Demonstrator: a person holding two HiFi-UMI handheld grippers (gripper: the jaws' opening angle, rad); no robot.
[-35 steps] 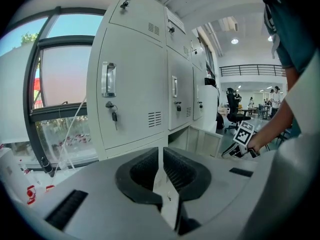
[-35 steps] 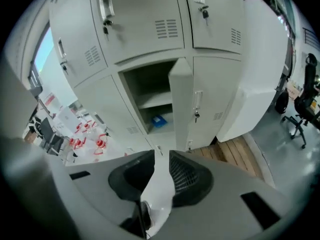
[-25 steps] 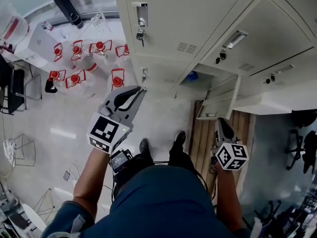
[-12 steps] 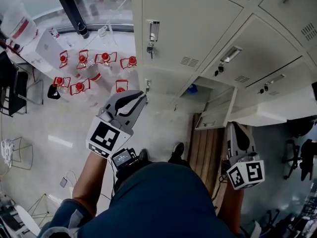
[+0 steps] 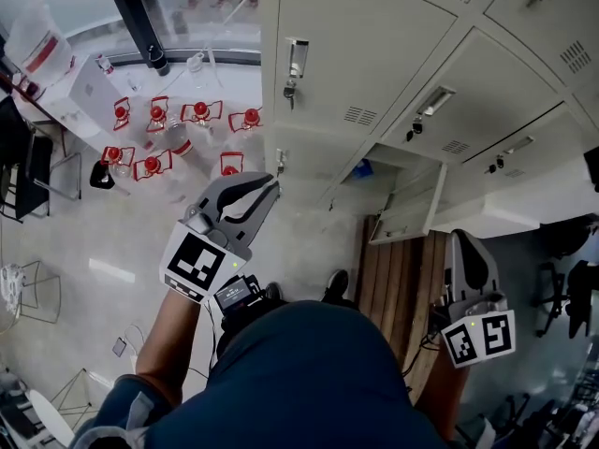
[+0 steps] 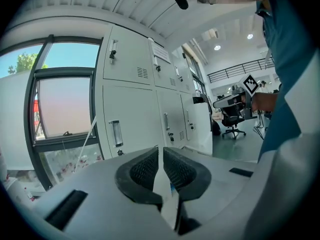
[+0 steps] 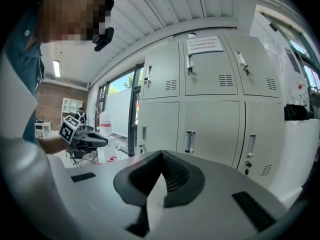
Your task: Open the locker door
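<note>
A bank of beige lockers fills the upper right of the head view, each door with a handle and a lock. One low locker door hangs open. My left gripper points at the lockers' left edge. Its jaws stand a narrow slit apart with nothing between them. My right gripper is held out from the lockers, below the open door. It is shut and empty. Closed doors lie ahead of it. Neither gripper touches a locker.
Bottles in red holders stand on the floor by the window frame. A chair sits at the left edge. Wooden boards lie on the floor below the open door. An office chair stands further down the room.
The head view has tilted, showing more of the lockers. The right gripper has shifted right and lower in the picture. The left gripper has barely shifted in the picture.
</note>
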